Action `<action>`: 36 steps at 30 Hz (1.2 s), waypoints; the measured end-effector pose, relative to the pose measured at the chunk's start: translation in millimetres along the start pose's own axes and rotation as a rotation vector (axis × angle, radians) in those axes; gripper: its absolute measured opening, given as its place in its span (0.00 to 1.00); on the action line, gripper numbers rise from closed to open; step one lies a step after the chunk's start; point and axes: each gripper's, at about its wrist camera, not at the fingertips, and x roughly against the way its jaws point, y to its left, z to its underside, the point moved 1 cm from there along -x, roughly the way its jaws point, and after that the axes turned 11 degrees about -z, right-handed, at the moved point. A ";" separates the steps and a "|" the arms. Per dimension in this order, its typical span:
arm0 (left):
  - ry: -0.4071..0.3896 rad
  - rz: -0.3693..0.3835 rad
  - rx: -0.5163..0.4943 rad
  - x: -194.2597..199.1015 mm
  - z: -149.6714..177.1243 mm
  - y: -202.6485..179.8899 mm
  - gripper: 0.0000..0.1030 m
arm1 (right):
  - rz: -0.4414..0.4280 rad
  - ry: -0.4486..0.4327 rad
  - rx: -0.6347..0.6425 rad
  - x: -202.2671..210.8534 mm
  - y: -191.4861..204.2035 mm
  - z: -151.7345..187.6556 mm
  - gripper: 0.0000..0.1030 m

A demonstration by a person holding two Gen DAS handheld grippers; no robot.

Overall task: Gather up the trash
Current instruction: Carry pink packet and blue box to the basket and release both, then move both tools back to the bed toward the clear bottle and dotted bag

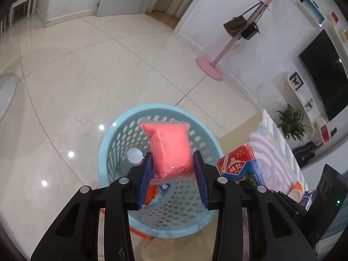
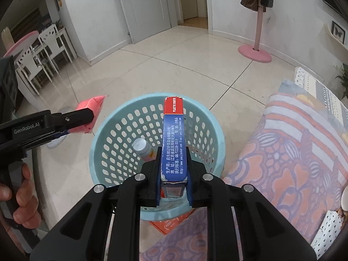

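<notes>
My left gripper [image 1: 173,157] is shut on a pink packet in clear wrap [image 1: 170,149] and holds it above the light blue perforated basket [image 1: 121,130]. From the right wrist view the packet [image 2: 90,111] sits left of the basket rim [image 2: 102,126]. My right gripper [image 2: 173,152] is shut on a blue and red card box [image 2: 174,139], held over the basket opening; the box also shows in the left wrist view [image 1: 238,166]. A small bottle with a white cap [image 2: 142,149] and a few scraps lie inside the basket.
A patterned orange and blue cloth [image 2: 293,152] covers furniture to the right. A pink coat stand [image 2: 257,43] with bags stands on the tiled floor beyond. White chairs [image 2: 41,58] are at far left. An orange item [image 2: 171,224] lies under the basket.
</notes>
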 end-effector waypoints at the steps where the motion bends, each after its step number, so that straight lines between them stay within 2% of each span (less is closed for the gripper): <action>1: 0.007 0.002 0.001 -1.3 1.4 1.2 0.36 | 0.005 0.005 -0.004 -2.8 0.6 0.3 0.15; 6: 0.001 0.015 0.036 0.7 -0.7 5.4 0.58 | -0.004 0.033 -0.012 -10.8 3.4 2.0 0.19; 8: -0.013 0.020 0.039 4.3 -1.7 4.5 0.59 | -0.001 0.025 -0.016 -8.8 2.7 3.8 0.28; 10: -0.020 0.022 0.038 6.4 -2.3 3.4 0.61 | -0.005 0.003 -0.027 -3.6 -0.4 4.8 0.43; 12: -0.028 0.021 0.040 8.8 -2.1 1.6 0.64 | -0.008 -0.011 -0.034 0.4 -2.5 5.6 0.44; 26: -0.096 0.056 0.026 27.2 -4.5 -17.7 0.65 | -0.013 -0.056 -0.044 28.9 -7.1 3.9 0.44; 31: -0.148 0.099 0.005 43.5 -4.5 -36.2 0.65 | 0.005 -0.109 -0.049 66.6 -14.6 2.4 0.44; 36: -0.207 0.172 -0.079 60.4 7.1 -76.2 0.65 | 0.069 -0.171 -0.059 122.8 -35.3 9.9 0.44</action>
